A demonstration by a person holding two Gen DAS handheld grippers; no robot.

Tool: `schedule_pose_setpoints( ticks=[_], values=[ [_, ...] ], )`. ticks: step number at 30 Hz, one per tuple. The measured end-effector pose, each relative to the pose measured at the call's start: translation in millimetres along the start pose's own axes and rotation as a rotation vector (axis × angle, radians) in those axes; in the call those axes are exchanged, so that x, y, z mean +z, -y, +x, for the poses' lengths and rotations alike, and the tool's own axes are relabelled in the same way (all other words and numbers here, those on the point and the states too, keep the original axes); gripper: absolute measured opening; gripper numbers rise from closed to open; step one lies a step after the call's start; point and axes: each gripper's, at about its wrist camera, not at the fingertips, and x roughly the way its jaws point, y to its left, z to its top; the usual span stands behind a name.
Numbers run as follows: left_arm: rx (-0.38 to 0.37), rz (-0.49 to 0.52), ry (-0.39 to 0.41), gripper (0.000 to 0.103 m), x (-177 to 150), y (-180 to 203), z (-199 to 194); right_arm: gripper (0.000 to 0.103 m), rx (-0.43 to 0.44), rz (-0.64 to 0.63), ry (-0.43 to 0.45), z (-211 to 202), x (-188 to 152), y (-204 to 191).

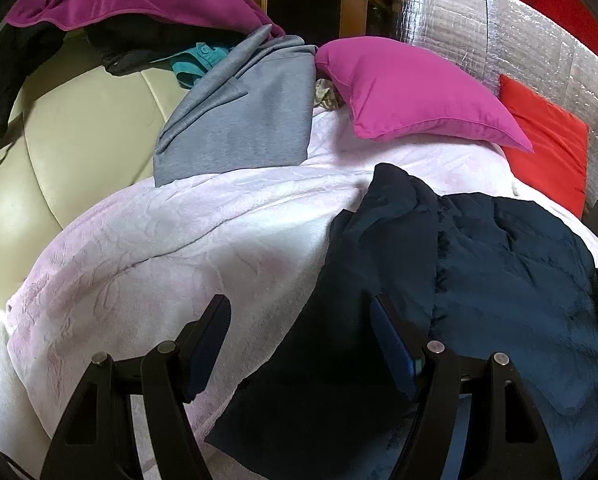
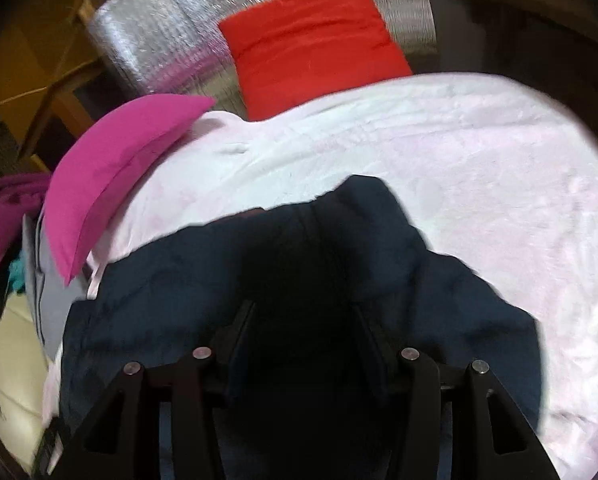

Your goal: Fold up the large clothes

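Observation:
A dark navy garment [image 1: 479, 280] lies crumpled on a pale pink blanket [image 1: 159, 248]. My left gripper [image 1: 301, 312] is open just above the garment's left edge, one finger over the blanket, the other over the navy cloth. In the right wrist view the same navy garment [image 2: 179, 280] spreads over the pink blanket [image 2: 479, 168]. My right gripper [image 2: 305, 318] is open and low over the garment's dark middle fold. Neither gripper holds cloth.
A magenta pillow [image 1: 415, 92] and a red cushion [image 1: 547, 148] lie at the back against silver foil [image 1: 499, 32]. A grey garment [image 1: 243, 120], teal, black and purple clothes pile at the left on a cream sofa [image 1: 79, 140].

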Motion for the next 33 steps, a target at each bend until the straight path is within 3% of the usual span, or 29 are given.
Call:
schedule_pose_setpoints(
  ticks=[7,12,18,27,29,30,33],
  values=[
    [0.002,0.018,0.004,0.073,-4,3,-2,0.053,0.062,-0.067,0.05,-69,-53,16],
    [0.013,0.029,0.003,0.073,-6,5,-2,0.053,0.059,-0.086,-0.011,-61,-88,29],
    [0.001,0.041,-0.076,0.073,-11,6,17,0.053,0.099,-0.029,-0.02,-55,-92,40],
    [-0.043,-0.059,-0.022,0.073,-1,-13,0,0.056,0.168,0.045,0.037,-97,-110,67],
    [-0.037,-0.063,-0.048,0.073,-2,-14,7,0.056,0.156,0.06,-0.004,-82,-115,75],
    [-0.037,-0.058,-0.1,0.074,-5,-14,18,0.056,0.167,0.067,-0.018,-77,-116,78],
    [-0.063,-0.081,-0.161,0.074,-9,-17,32,0.056,0.185,0.087,-0.017,-76,-115,81]
  ],
)
